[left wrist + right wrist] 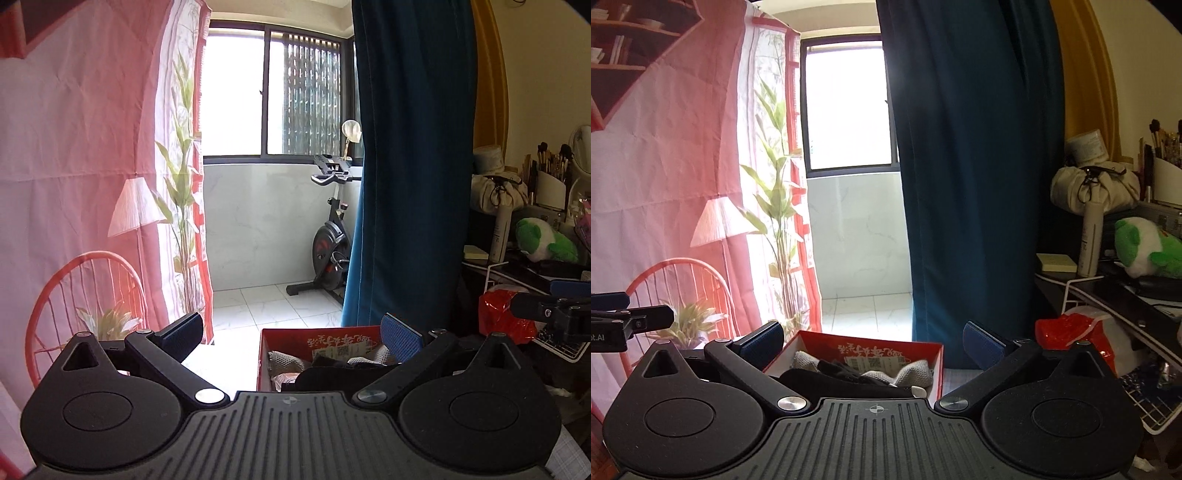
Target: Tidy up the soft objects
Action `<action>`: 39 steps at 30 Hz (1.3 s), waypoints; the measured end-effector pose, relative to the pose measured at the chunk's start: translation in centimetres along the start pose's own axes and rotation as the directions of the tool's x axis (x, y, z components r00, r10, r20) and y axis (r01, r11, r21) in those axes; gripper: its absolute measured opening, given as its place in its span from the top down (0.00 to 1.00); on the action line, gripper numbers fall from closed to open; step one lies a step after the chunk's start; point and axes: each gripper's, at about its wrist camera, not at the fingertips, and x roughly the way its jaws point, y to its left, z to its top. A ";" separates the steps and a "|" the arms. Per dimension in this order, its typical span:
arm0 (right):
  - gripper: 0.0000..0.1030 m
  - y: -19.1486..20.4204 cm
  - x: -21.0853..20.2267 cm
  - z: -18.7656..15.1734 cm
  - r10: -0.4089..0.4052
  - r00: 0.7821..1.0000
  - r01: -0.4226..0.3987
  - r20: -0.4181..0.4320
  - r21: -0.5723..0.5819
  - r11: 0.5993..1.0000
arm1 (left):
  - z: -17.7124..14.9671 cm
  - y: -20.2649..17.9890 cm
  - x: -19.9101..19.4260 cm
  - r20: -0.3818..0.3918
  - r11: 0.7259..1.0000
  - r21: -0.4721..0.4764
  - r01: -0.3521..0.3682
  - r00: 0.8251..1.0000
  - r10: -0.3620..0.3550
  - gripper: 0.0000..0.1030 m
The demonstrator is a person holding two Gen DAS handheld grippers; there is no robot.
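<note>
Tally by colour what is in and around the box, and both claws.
Red box: 1
Grey knit items: 2
Black item: 1
Green-and-white plush: 1
Open claws, left claw, right claw: 2
Total: 7

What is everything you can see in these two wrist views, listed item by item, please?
red box: one, red, low centre, between the spread fingers, open-topped
soft items: several, grey-beige and black, inside the red box
blue curtain: one, dark blue, right of the window
pink backdrop: one, printed with lamp, chair and plant, left
exercise bike: one, black, by the window wall
plush toy: one, green and white, on the cluttered shelf at right
white bottle: one, upright, left of the plush toy
red bag: one, red, below the shelf
wire basket: one, white, lower right
left gripper: open, empty
right gripper: open, empty
</note>
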 end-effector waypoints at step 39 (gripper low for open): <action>0.00 1.4 -4.4 -0.7 -0.037 0.999 0.036 0.036 0.016 0.999 | -0.3 -1.8 -3.1 0.005 0.997 0.051 -0.063 0.998 0.063 0.00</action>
